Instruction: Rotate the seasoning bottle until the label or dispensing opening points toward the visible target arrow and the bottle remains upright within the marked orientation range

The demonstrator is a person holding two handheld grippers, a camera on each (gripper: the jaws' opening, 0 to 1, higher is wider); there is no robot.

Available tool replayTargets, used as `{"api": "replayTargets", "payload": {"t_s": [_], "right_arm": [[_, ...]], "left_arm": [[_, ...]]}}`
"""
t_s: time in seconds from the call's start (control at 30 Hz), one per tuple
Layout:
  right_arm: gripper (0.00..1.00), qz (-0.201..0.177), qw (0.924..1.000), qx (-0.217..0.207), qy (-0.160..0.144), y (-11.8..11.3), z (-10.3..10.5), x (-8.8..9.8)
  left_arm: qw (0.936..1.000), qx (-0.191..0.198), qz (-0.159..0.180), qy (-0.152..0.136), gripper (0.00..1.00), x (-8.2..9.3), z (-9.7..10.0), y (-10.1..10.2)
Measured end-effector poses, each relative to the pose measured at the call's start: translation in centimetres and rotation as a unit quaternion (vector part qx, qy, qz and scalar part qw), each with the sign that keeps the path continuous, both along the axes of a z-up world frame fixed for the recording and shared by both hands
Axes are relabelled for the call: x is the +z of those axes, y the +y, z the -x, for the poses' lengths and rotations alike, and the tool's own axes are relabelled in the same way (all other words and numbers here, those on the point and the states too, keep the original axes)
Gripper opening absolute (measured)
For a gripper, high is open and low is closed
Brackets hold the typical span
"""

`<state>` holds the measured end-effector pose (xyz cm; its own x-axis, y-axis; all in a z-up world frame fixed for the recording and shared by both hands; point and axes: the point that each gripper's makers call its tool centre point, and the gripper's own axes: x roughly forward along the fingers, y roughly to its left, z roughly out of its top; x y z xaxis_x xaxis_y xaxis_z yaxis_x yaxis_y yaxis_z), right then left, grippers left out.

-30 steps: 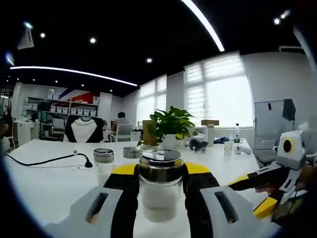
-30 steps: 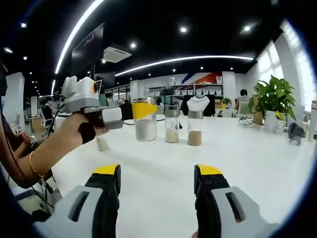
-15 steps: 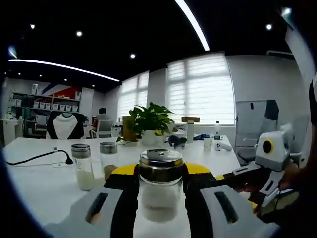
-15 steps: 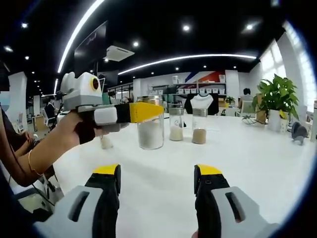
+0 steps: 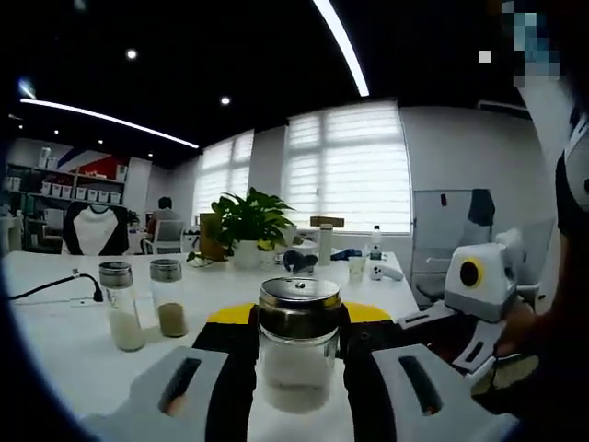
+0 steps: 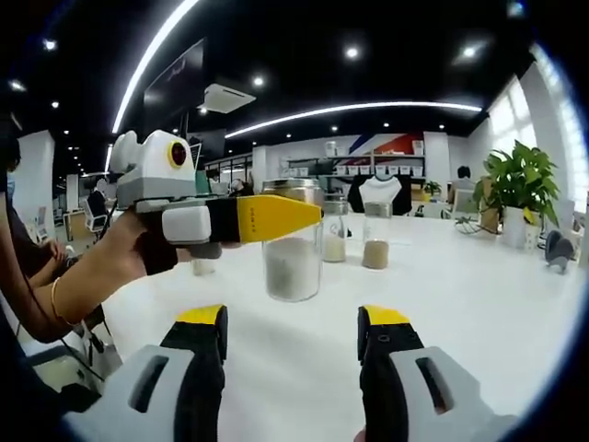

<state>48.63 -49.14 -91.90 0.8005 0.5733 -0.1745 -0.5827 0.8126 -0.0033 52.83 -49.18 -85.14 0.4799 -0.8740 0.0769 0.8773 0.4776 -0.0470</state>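
Observation:
A clear glass seasoning bottle [image 5: 296, 354] with a metal lid and pale powder stands upright between my left gripper's [image 5: 296, 345] black and yellow jaws, which are shut on it. In the right gripper view the same bottle [image 6: 293, 264] hangs a little above the white table [image 6: 479, 304], held by the left gripper [image 6: 276, 217] that a hand carries from the left. My right gripper [image 6: 293, 318] is open, low in front, with nothing between its jaws. In the left gripper view it [image 5: 474, 285] shows at the right, held by a person's hand.
Two more seasoning bottles [image 5: 121, 304] [image 5: 167, 296] stand on the table at the left, and appear as two bottles [image 6: 375, 236] behind the held one. A potted plant [image 5: 241, 221], a black cable [image 5: 55, 285] and small items lie farther back. Office shelves and chairs stand beyond.
My left gripper has swung with the bottle in it, bringing the bottle closer to and more in front of the right gripper. The right gripper has held still and open.

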Motion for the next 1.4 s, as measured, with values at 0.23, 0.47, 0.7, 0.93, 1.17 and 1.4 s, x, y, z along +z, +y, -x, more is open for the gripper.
{"api": "replayTargets", "payload": {"t_s": [0.23,0.47,0.7,0.93,1.17,1.4], "right_arm": [[0.54,0.001,1.0000,0.001,-0.004,0.1,0.1,0.1],[0.50,-0.001,0.9999,0.001,-0.011,0.2,0.2,0.4],[0.47,-0.003,0.9997,0.013,-0.020,0.7,0.4,0.8],[0.46,0.000,0.9997,0.012,-0.023,0.6,0.3,0.9],[0.38,-0.006,0.9994,0.008,-0.033,0.3,0.2,1.3],[0.36,-0.008,0.9992,0.019,-0.034,0.7,0.5,1.2]], "left_arm": [[0.9997,-0.023,0.001,0.002,0.36,-0.2,1.0,-0.5],[0.9988,-0.048,0.005,0.002,0.36,0.0,2.0,-1.0],[0.9964,-0.084,-0.005,0.010,0.36,-0.4,3.2,-1.6],[0.9927,-0.120,-0.013,0.012,0.36,-0.7,4.5,-2.3],[0.9910,-0.130,-0.027,0.015,0.36,-1.3,4.7,-2.4],[0.9884,-0.149,-0.025,0.016,0.36,-1.3,5.2,-2.5]]}}
